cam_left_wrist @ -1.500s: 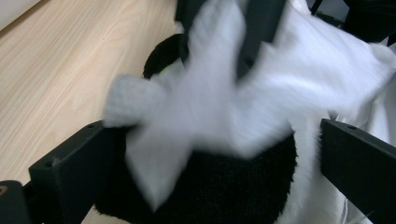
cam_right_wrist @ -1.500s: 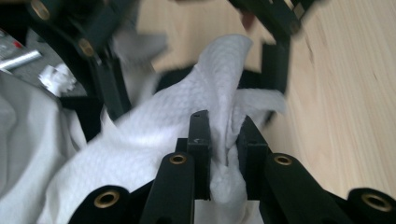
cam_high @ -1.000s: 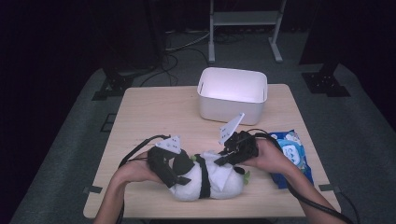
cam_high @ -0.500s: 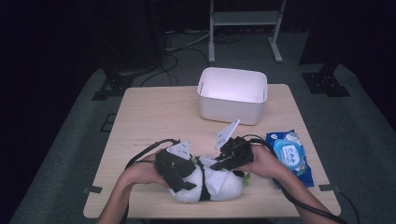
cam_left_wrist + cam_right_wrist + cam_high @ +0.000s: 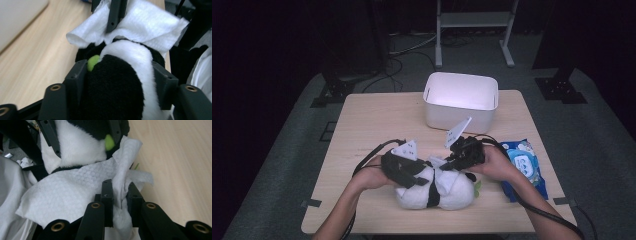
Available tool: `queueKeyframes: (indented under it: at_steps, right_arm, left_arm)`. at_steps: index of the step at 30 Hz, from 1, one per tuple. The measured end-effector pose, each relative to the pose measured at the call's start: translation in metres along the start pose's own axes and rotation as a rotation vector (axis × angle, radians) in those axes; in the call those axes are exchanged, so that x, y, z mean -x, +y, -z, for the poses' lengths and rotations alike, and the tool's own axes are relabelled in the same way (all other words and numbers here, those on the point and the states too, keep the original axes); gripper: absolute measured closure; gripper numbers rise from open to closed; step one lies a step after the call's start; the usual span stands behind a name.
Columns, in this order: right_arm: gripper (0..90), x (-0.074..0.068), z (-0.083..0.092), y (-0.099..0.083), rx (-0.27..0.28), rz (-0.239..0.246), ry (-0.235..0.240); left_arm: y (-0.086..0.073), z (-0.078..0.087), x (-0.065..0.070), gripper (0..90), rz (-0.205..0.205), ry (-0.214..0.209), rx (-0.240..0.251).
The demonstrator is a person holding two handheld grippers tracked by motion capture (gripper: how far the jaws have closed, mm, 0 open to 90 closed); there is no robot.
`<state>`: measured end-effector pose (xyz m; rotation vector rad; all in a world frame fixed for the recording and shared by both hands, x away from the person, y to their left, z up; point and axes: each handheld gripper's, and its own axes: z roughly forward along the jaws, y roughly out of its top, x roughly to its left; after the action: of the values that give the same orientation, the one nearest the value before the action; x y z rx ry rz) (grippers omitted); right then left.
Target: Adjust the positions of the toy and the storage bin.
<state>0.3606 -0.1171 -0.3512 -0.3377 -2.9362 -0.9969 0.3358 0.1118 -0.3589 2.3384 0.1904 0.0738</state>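
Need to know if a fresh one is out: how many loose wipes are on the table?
1: the white wipe pinched in the right gripper, draped over the plush panda. More may sit inside the blue wipe pack at the right.

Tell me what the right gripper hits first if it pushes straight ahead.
Probably the panda plush. The right gripper, shut on the white wipe, points straight at it, close behind the wipe; exact depth is unclear.

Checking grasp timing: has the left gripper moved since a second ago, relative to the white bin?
Yes. The left gripper has shifted right, toward the side below the white plastic bin, onto the black-and-white plush toy, and its jaws have just been closing on the toy.
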Motion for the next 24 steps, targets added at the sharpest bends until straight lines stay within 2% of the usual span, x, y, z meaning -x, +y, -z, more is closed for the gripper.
queueKeyframes:
  at_steps: [2,4,5,9,12,14,18,21,24]
  right_arm:
    - [79.0,0.005,0.001,0.002,0.005,-0.009,0.004]
    - [78.9,0.008,0.000,0.004,-0.006,-0.013,0.006]
    - [78.9,0.009,-0.001,0.005,-0.009,-0.011,0.003]
    - [78.8,0.010,-0.004,0.005,-0.006,-0.014,0.030]
    - [78.6,0.006,-0.007,0.005,-0.007,-0.002,0.035]
    - [78.4,0.004,-0.007,0.005,-0.010,-0.003,0.038]
    - [78.2,0.003,-0.005,0.003,-0.001,0.005,0.025]
    - [78.1,0.006,-0.002,0.002,0.006,-0.007,0.012]
    - [78.1,0.012,0.002,0.000,0.015,-0.024,0.010]
  left_arm:
    - [0.005,-0.001,-0.005,43.3,-0.011,0.009,0.004]
    - [0.010,-0.001,-0.009,44.7,-0.023,0.017,-0.013]
    - [0.012,-0.002,-0.010,44.7,-0.017,0.011,-0.025]
    - [0.013,-0.001,-0.008,36.1,0.000,-0.023,-0.080]
    - [0.011,-0.003,-0.005,31.0,-0.001,-0.035,-0.091]
    - [0.008,-0.003,-0.002,30.7,-0.001,-0.034,-0.087]
    - [0.007,-0.001,0.000,47.6,-0.024,-0.011,-0.055]
    - [0.008,0.001,-0.001,58.3,-0.036,-0.005,-0.014]
    - [0.012,-0.001,-0.005,61.6,-0.054,-0.001,-0.003]
